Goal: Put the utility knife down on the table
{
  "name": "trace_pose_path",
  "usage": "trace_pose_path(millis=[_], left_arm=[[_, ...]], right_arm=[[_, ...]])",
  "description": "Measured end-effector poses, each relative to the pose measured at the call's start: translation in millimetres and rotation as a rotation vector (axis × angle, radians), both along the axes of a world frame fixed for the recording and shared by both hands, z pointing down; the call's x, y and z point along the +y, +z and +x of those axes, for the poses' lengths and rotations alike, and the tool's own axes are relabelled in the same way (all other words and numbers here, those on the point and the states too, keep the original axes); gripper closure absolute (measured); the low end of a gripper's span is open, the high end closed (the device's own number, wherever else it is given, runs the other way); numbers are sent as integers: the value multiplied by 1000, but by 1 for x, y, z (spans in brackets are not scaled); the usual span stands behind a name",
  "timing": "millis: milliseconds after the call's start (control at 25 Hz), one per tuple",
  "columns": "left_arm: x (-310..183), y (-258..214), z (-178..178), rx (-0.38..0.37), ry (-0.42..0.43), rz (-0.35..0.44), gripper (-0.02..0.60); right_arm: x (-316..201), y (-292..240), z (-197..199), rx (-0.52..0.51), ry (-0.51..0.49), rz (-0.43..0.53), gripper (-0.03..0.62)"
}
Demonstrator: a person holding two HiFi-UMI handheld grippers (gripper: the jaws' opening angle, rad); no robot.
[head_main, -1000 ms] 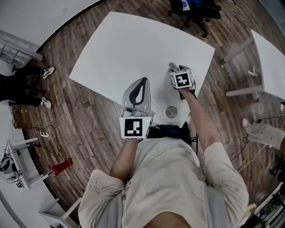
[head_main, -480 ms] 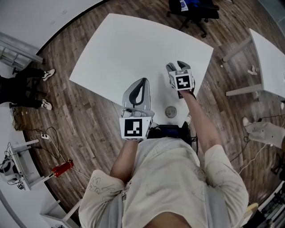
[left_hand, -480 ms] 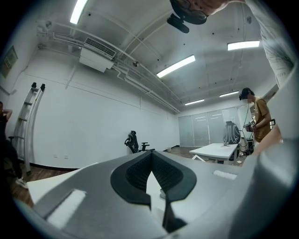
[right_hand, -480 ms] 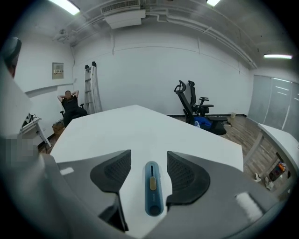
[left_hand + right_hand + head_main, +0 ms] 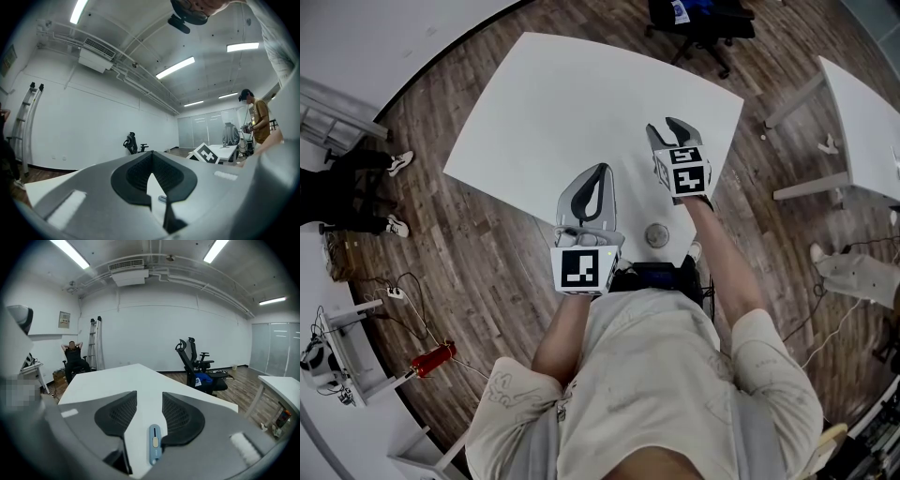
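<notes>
The right gripper (image 5: 149,397), empty with jaws apart but closing, could bump the utility knife (image 5: 154,444) off the table (image 5: 117,380); the left gripper (image 5: 151,154) stays out of it, jaws together.

A black office chair (image 5: 193,358) stands beyond the right hand-held gripper (image 5: 149,395). Far ahead to its left, a ladder (image 5: 95,343) leans against the white wall (image 5: 140,333), beside a seated person (image 5: 73,358). To its right stands a second white table (image 5: 281,383).
</notes>
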State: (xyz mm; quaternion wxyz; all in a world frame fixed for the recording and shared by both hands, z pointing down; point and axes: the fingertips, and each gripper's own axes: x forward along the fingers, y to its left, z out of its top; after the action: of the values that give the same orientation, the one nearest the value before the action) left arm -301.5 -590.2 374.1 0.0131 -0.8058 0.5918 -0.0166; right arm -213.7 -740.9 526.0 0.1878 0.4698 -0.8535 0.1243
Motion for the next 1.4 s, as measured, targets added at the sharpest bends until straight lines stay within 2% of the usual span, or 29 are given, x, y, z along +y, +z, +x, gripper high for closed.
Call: trace_pose_path(millis=[400,560,720,1120,1400], left_arm=[[3,-15,8,12,8,22,563],[8,-17,12,10,21,32,563],[9,-14,22,5,31,27,563],[7,-38,30,19,41,45,563],[6,-27,36,23,45,60,563]], right_arm=[[21,-78,-1,-77,-24,146,496],[33,-98,5,-105,-7,193,558],[42,-121,16,-178,-3,218,581],[70,-202,28,-247,-9,358,588],[89,-206,45,-262,-4,407,588]])
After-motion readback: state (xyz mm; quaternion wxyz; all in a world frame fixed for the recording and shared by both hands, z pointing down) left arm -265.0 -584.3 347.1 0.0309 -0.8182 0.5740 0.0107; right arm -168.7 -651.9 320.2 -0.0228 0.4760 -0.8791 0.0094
